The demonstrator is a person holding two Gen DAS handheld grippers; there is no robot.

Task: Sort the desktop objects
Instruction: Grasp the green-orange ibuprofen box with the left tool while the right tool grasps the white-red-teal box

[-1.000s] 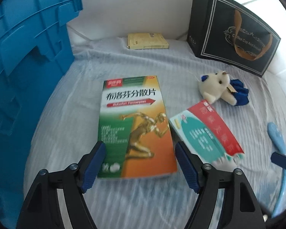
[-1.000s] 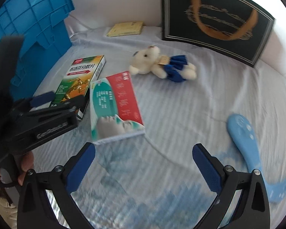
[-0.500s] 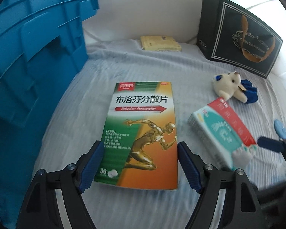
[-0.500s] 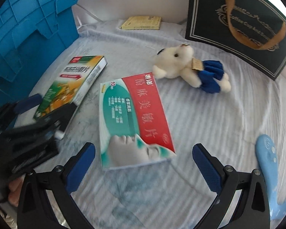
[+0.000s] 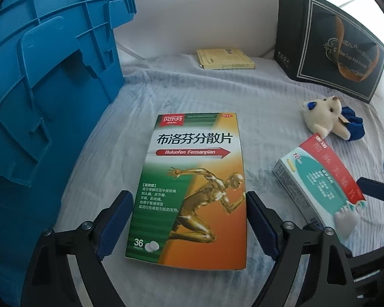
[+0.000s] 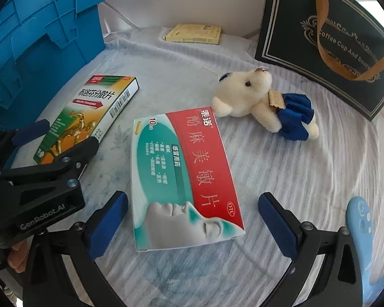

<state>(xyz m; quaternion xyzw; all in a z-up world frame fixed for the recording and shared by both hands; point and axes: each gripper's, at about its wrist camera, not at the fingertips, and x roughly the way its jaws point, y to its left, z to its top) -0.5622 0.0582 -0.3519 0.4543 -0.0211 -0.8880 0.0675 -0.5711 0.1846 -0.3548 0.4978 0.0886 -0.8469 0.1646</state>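
Observation:
A green and orange medicine box [image 5: 192, 186] lies flat on the cloth; it also shows in the right wrist view [image 6: 89, 115]. My left gripper [image 5: 187, 225] is open, with one finger at each side of the box's near end. A red and teal medicine box [image 6: 184, 176] lies to its right; it also shows in the left wrist view [image 5: 322, 186]. My right gripper [image 6: 192, 225] is open, with its fingers either side of that box's near end. A white teddy bear in blue [image 6: 263, 102] lies beyond it.
A large blue crate [image 5: 46, 97] stands at the left. A black gift bag [image 6: 327, 38] stands at the back right. A yellow packet [image 5: 225, 58] lies at the back. A light blue curved object [image 6: 361, 232] lies at the right.
Both grippers have moved forward and lower over their boxes. The left gripper's fingers now flank the green box's near end, and the right gripper's fingers flank the red and teal box.

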